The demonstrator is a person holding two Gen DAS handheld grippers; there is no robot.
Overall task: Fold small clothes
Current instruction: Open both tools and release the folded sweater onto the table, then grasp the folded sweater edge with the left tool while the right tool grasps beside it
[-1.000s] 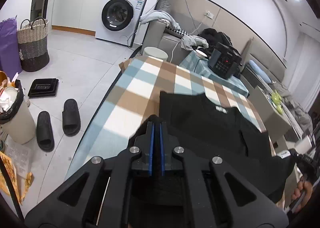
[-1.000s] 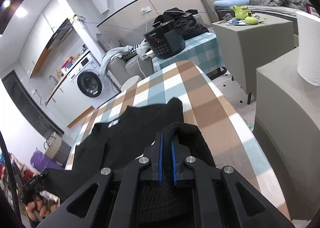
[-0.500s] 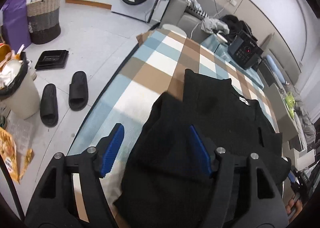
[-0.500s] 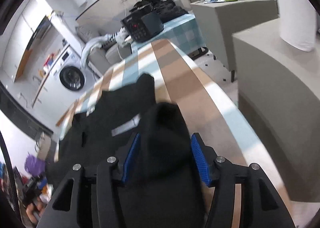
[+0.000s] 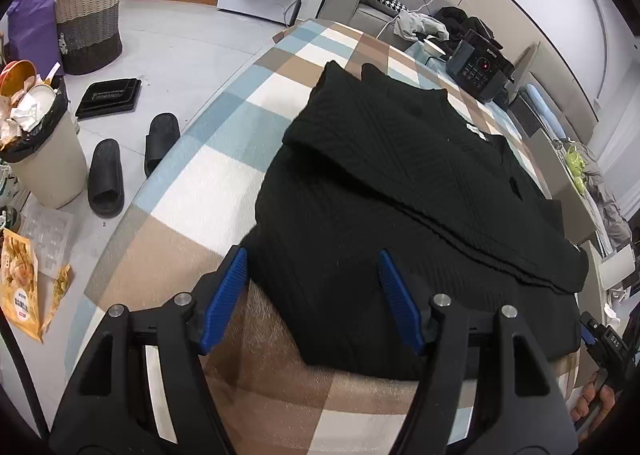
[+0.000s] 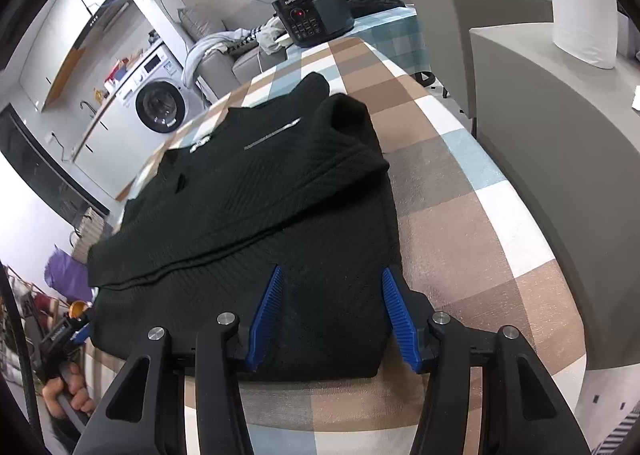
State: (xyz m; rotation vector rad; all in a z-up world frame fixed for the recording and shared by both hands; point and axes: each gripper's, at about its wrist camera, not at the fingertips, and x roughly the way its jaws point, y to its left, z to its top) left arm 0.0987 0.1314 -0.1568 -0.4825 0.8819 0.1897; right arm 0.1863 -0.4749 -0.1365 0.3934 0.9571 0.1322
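A black knit garment (image 5: 400, 159) lies flat on the checked table (image 5: 224, 183), both its sides folded in over the body. My left gripper (image 5: 311, 253) stands open over the garment's near left corner, its blue pads apart from the cloth on either side. In the right wrist view the same garment (image 6: 260, 183) fills the table (image 6: 460, 215). My right gripper (image 6: 331, 270) is open above its near right corner, with knit between the fingers but not pinched. Each view shows the other gripper and a hand at its lower edge.
A black rice cooker (image 5: 478, 69) stands on a second table past the far end. Slippers (image 5: 106, 175), a full bin (image 5: 40, 159) and a wicker basket (image 5: 88, 27) sit on the floor to the left. A grey cabinet (image 6: 560, 135) with a paper roll (image 6: 580, 3) flanks the right.
Both grippers were shut on folds of the garment a second ago; they have opened and let go. The folded sides now lie flat, and both grippers have sunk toward the near edge.
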